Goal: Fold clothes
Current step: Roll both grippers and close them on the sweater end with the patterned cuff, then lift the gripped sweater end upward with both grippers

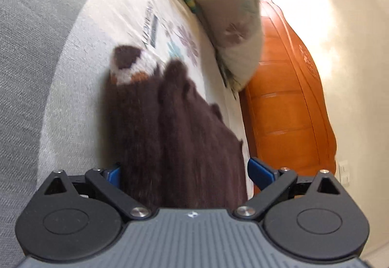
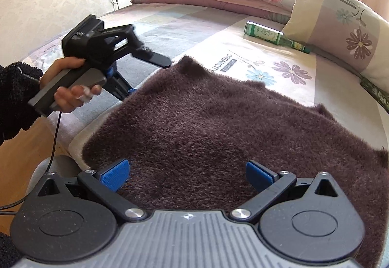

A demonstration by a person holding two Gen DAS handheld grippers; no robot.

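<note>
Fuzzy dark-brown knit, the sweater [image 2: 218, 127] is lying spread on the bed [image 2: 170, 24]. Your right gripper [image 2: 187, 174] and left gripper [image 1: 184, 170] are both gaping wide over it; a green bottle [image 2: 274, 37] is lying beside the pillow [image 2: 340, 32].

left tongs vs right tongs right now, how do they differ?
The left tongs come at the brown sweater from its left edge, tipped sideways; the right tongs sit at its near edge, level. In the left wrist view the sweater looks bunched in folds between the pads; in the right it lies flat. Shared: blue pads, both wide open with fabric between.
</note>
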